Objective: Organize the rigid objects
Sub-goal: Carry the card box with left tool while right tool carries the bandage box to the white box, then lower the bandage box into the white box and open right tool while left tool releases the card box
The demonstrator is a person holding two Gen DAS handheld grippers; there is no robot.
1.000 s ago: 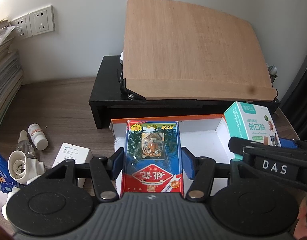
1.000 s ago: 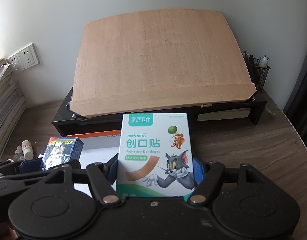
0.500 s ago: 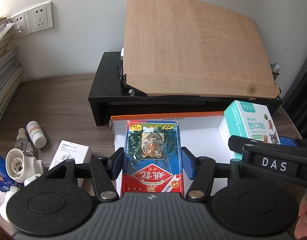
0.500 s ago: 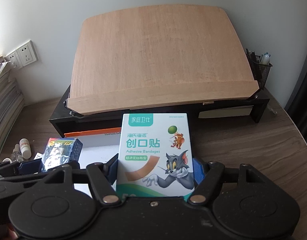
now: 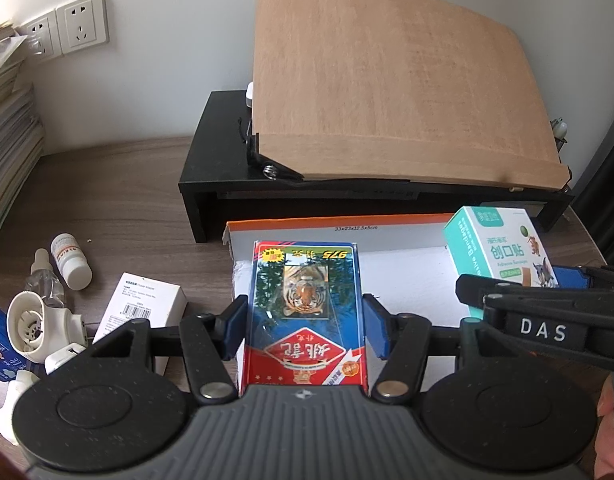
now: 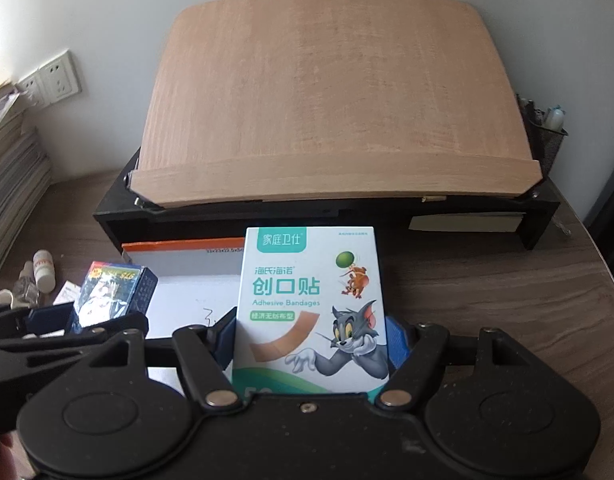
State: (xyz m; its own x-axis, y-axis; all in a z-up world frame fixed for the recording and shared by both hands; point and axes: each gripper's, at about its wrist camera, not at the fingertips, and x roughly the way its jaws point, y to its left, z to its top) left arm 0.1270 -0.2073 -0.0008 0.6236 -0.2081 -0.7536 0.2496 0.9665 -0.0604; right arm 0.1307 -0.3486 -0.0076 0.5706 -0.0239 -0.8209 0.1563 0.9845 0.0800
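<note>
My left gripper (image 5: 305,330) is shut on a blue and red playing-card pack (image 5: 305,312) with a tiger picture, held over the white cardboard box (image 5: 411,292) with an orange rim. My right gripper (image 6: 311,344) is shut on a white and teal adhesive bandage box (image 6: 311,304) with a cartoon cat, above the same cardboard box (image 6: 187,296) at its right side. From the left wrist view the bandage box (image 5: 499,256) shows at the right; from the right wrist view the card pack (image 6: 111,296) shows at the left.
A black monitor stand (image 5: 211,184) carries a tilted wooden board (image 5: 387,92) behind the box. Left of the box lie a white adapter carton (image 5: 143,308), a small white bottle (image 5: 69,260), a dropper bottle (image 5: 43,284) and a white plug-in device (image 5: 31,328). Stacked papers (image 5: 7,136) stand far left.
Both grippers keep their holds and have barely shifted. The views have tilted slightly, so the wooden board and stand sit a little higher in the frame.
</note>
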